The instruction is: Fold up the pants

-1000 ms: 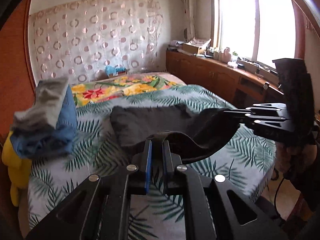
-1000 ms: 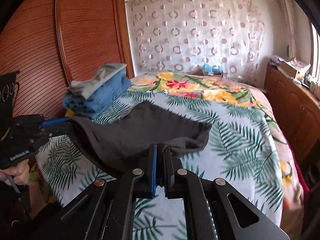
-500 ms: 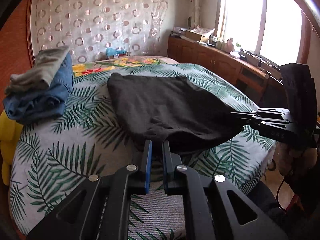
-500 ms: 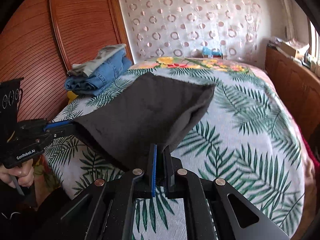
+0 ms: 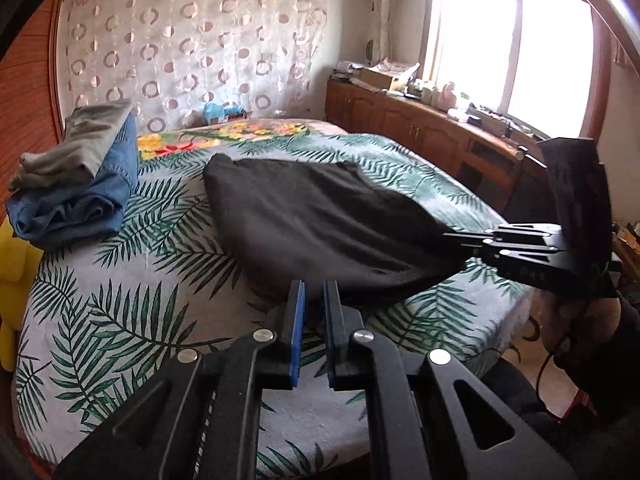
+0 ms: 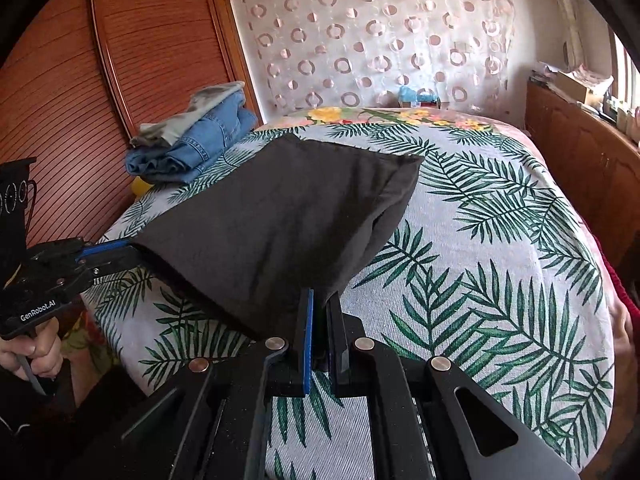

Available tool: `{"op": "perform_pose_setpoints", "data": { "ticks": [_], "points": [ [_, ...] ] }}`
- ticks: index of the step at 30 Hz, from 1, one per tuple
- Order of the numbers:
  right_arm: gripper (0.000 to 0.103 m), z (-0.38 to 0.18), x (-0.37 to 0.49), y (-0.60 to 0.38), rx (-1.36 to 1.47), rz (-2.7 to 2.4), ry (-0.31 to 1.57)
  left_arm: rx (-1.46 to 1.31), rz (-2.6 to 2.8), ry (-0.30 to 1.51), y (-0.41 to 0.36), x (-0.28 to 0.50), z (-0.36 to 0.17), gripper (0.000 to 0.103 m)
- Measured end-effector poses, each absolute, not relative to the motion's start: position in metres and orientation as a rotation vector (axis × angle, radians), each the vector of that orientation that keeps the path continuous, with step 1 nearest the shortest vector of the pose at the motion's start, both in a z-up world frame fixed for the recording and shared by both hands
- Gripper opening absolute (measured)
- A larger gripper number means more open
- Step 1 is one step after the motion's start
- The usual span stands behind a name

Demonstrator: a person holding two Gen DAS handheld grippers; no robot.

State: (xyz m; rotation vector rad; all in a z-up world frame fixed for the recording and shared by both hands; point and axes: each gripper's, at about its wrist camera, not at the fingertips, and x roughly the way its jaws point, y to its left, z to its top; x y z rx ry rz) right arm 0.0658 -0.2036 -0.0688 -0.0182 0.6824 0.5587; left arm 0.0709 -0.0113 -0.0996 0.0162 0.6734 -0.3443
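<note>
The pants (image 5: 320,220) are dark and lie in the middle of both views, on the bed (image 5: 132,320) with the palm-leaf sheet. Their far part rests on the sheet, while the near edge is lifted between the two grippers and sags a little.

To do this step well, I think both near corners should travel together, at the same height, so the edge stays straight. The cloth should be kept lightly tight, not pulled hard, because the far part can slide on the sheet. When the edge is laid down, it should meet the far edge evenly, and the release should come only when the cloth rests flat.

The right gripper (image 6: 320,308), at the bottom centre of its own view, has its fingers pressed together on a corner of the pants. In the left view it comes in from the right side of the frame, level, and its tips go into the cloth.

The left gripper (image 5: 314,300) sits at the bottom centre of its view, pointing across the bed. In this view a narrow gap shows between its blue pads (image 5: 298,320), and the cloth seems just beyond them. In the right view the same gripper enters from the left, level, with its tips touching the other corner. Whether it truly pinches the pants, I cannot tell.

A pile of clothes (image 5: 76,188) lies at the left of the frame, well apart from the pants.
</note>
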Motion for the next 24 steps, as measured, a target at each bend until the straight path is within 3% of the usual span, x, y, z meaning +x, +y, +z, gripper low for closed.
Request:
{"op": "perform_pose_setpoints", "data": {
  "ticks": [8, 17, 24],
  "points": [
    [0.005, -0.077, 0.057, -0.207, -0.036, 0.549, 0.7, 0.067, -0.304, 0.688, -0.013, 0.075, -0.108, 0.01],
    [0.005, -0.089, 0.061, -0.207, -0.018, 0.543, 0.74, -0.065, -0.275, 0.749, 0.013, 0.092, -0.121, 0.011],
    [0.005, -0.091, 0.061, -0.206, -0.019, 0.543, 0.739, -0.033, -0.258, 0.801, 0.0, 0.104, -0.138, 0.025]
  ]
}}
